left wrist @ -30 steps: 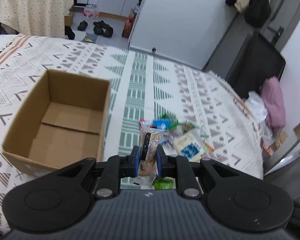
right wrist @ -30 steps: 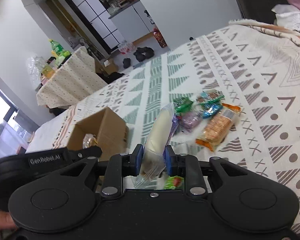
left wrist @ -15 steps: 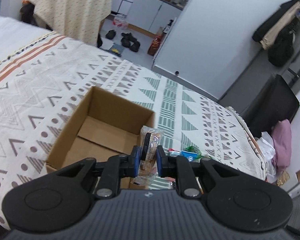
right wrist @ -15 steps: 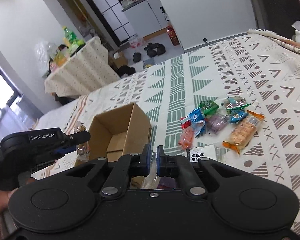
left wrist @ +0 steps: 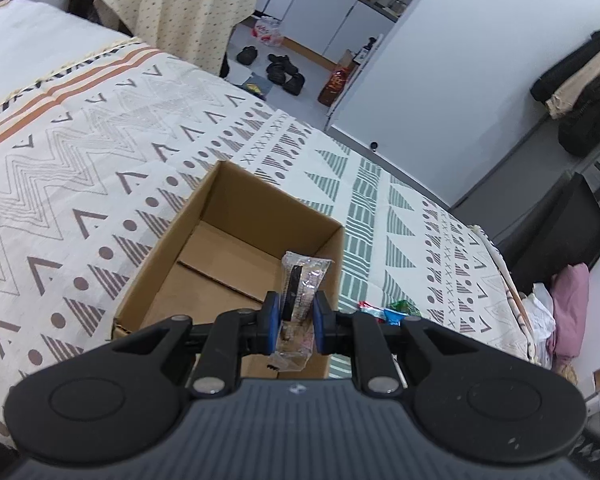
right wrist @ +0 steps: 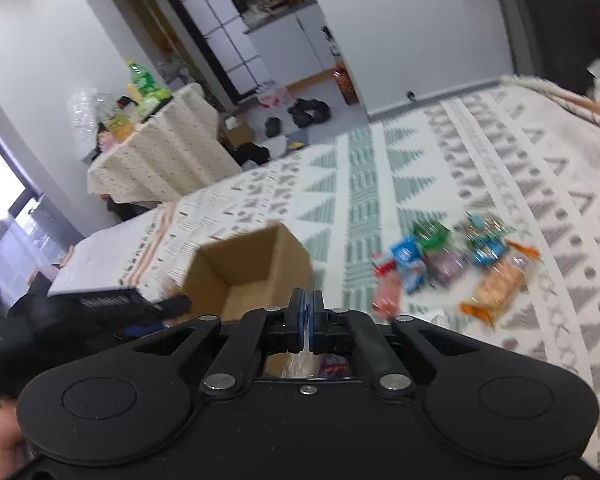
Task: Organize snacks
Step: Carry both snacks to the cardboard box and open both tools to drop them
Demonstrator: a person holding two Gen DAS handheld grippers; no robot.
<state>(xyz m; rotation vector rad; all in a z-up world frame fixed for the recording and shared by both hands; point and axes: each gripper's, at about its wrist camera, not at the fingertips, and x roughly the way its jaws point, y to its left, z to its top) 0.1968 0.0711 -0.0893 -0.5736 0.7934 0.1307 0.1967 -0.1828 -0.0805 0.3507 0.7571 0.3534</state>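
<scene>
An open cardboard box (left wrist: 204,256) stands on the patterned bedspread; it also shows in the right wrist view (right wrist: 256,264). My left gripper (left wrist: 296,316) is shut on a clear-wrapped snack with a dark bar inside (left wrist: 300,284), held over the box's near right corner. My right gripper (right wrist: 307,320) is shut on the thin edge of a clear snack bag (right wrist: 300,364) that hangs below the fingers, just in front of the box. A pile of loose snack packets (right wrist: 448,260) lies on the bed to the right of the box. The left gripper body (right wrist: 100,308) shows at the left.
The bedspread (left wrist: 80,168) spreads wide around the box. A table with a dotted cloth (right wrist: 160,160) stands beyond the bed, with shoes (left wrist: 284,72) on the floor. A dark chair (left wrist: 560,232) and pink clothing (left wrist: 572,312) sit at the bed's right.
My left gripper has carried its snack from the pile to over the box. My right gripper has closed tighter on its bag, which now hangs low, and has moved toward the box.
</scene>
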